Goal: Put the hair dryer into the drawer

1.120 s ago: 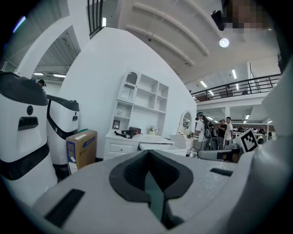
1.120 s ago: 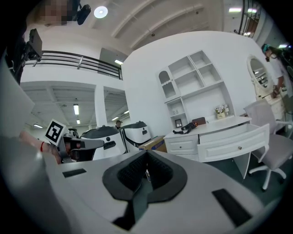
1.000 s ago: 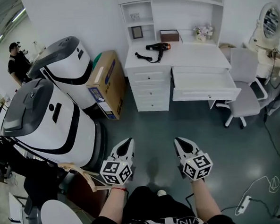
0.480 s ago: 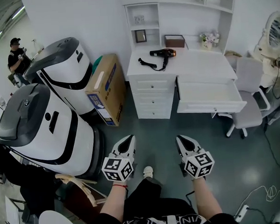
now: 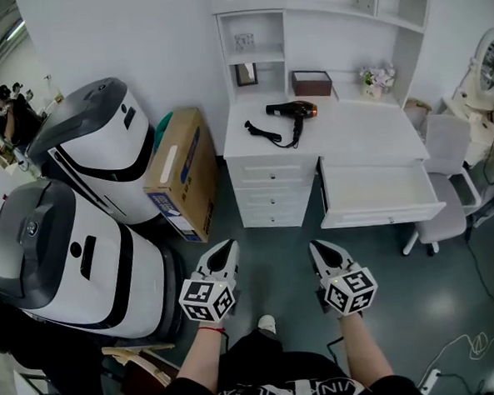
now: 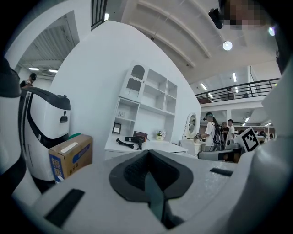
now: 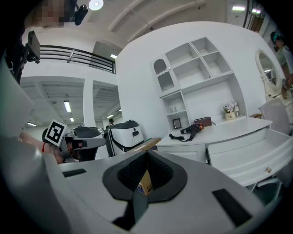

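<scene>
A black hair dryer with an orange nozzle ring lies on the white desk, its cord curled to its left. The same hair dryer shows small in the left gripper view, and the hair dryer sits on the desk top in the right gripper view. Below the desk top a white drawer stands pulled out, bare inside. My left gripper and right gripper are both shut and hold nothing, side by side over the floor, well short of the desk and pointing toward it.
Two large white and grey machines stand at the left, with a cardboard box leaning beside the desk's drawer stack. A grey office chair stands right of the open drawer. Shelves, a brown box and flowers sit behind the dryer. Cables lie on the floor at right.
The desk, the drawer and the machines have come nearer and lower in the head view as I walk toward them. Both grippers stay shut and keep their pose.
</scene>
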A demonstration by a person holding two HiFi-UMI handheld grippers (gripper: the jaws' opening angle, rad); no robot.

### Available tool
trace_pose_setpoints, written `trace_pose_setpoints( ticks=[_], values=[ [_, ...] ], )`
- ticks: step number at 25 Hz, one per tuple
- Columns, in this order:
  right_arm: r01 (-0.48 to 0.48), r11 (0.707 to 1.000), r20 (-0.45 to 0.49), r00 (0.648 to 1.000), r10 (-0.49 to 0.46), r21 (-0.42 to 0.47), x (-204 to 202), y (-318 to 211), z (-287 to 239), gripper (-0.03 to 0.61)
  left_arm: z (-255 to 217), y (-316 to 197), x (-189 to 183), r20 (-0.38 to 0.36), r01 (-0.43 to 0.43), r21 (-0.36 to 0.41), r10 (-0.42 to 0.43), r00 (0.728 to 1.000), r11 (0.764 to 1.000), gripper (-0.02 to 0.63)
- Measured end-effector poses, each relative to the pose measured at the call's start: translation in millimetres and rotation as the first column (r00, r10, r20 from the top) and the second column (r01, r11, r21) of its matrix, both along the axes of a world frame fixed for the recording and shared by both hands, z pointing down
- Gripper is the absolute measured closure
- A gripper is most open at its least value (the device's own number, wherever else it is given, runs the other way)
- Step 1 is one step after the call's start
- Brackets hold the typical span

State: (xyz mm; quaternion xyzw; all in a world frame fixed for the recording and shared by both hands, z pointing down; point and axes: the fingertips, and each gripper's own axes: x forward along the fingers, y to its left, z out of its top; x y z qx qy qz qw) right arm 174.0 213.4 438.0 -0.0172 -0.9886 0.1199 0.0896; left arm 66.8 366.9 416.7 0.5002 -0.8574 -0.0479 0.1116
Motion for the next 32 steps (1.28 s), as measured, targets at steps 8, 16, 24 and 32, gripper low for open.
trace_pose_setpoints(
  ticks=[8, 16, 24, 32],
  values=[
    [-0.012, 1.000, -0.014, 1.000, 0.012, -0.004, -80, -17, 5, 0.574, 8, -23, -81, -0.011, -0.027, -0.003, 0.027, 1.000, 1.000, 0.609],
    [-0.023, 1.000, -0.036, 0.999, 0.022, -0.007, -127, -22, 17, 0.574, 21, -36, -123, -0.015, -0.055, -0.008, 0.055, 0.998, 0.998, 0.609],
    [-0.035, 0.999, -0.032, 0.999, 0.035, 0.008, -150, -40, 14, 0.574, 28, -46, -147, -0.027, -0.046, 0.000, 0.046, 0.999, 0.999, 0.609],
    [-0.091, 0.996, 0.020, 0.996, 0.091, -0.022, -202, -97, 6, 0.574, 26, -76, -201, -0.005, -0.030, -0.008, 0.030, 1.000, 1.000, 0.609]
  ],
)
